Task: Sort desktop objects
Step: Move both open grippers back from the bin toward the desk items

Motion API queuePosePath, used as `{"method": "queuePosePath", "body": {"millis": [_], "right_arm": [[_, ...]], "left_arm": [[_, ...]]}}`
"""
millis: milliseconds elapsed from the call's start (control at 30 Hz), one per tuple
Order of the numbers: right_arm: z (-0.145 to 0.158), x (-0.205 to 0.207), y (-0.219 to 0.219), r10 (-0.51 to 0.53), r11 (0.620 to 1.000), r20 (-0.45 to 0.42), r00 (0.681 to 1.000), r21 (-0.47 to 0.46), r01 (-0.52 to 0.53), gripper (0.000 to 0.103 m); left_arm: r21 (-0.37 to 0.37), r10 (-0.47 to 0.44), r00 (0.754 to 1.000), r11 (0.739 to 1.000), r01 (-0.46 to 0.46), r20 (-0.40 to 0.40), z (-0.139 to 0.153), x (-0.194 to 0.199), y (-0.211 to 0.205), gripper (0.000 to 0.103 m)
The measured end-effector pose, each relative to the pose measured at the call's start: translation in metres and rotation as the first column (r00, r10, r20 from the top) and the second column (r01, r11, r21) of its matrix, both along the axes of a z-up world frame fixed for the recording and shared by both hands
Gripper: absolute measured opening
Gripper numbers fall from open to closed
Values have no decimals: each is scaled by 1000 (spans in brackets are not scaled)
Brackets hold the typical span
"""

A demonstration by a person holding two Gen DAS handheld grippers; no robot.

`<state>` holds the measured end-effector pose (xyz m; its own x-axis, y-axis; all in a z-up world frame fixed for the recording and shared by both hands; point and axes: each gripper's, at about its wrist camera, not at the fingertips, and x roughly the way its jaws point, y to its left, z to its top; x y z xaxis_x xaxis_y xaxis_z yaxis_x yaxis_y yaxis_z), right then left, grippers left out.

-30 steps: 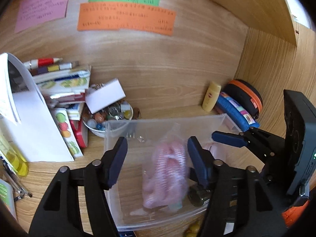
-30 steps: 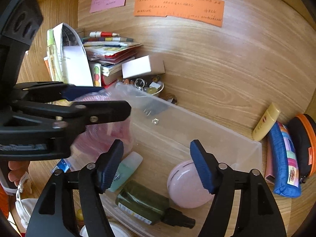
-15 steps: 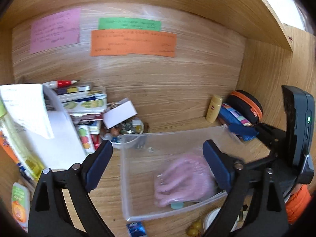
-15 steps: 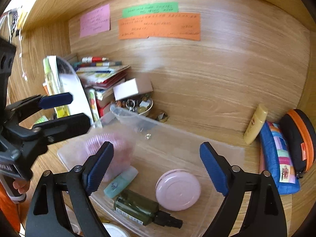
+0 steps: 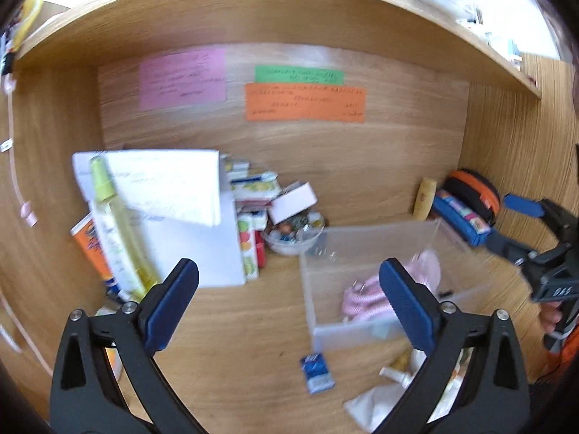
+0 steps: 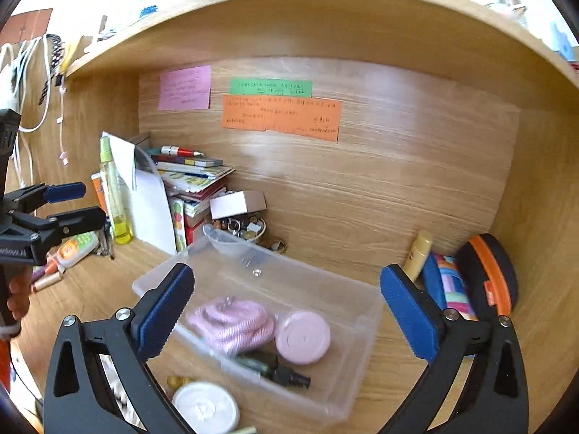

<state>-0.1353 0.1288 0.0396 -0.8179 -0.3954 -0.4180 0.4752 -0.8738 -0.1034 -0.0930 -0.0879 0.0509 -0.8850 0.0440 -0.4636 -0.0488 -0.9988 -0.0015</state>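
Note:
A clear plastic bin (image 6: 365, 311) stands on the wooden desk; it also shows in the left wrist view (image 5: 365, 235). In it lie a pink coiled rope (image 6: 231, 322), a round pink compact (image 6: 302, 336) and a dark green bottle (image 6: 267, 365). The rope also shows in the left wrist view (image 5: 362, 296). My left gripper (image 5: 289, 307) is open and empty, back from the bin's left side. My right gripper (image 6: 286, 314) is open and empty, above the bin's near side. Each gripper shows in the other's view, the left (image 6: 68, 202) and the right (image 5: 506, 220).
A book stack (image 6: 191, 181), white papers (image 5: 173, 195), a yellow spray bottle (image 5: 115, 228) and a bowl of trinkets (image 6: 242, 226) crowd the back left. A yellow tube (image 6: 418, 253), striped pouch (image 6: 448, 285) and orange-trimmed case (image 6: 488, 275) sit back right. A blue packet (image 5: 316, 372) and white lid (image 6: 204, 408) lie in front.
My left gripper has opened, let the pink rope drop into the bin, and drawn back and left. My right gripper has also pulled back from the bin.

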Motion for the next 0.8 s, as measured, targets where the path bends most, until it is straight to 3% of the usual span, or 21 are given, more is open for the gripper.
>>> {"method": "queuePosePath", "body": {"millis": [467,800], "right_arm": [[-39,66,26,-68,994,27,997,82,66,103],[-75,103,29,-34,998,134,990,56,26,103]], "left_arm": [[-26,38,988,999,-34,148,-65,53,-16,101],[-28,29,962,999,-22,271,-106,69,-12,101]]}}
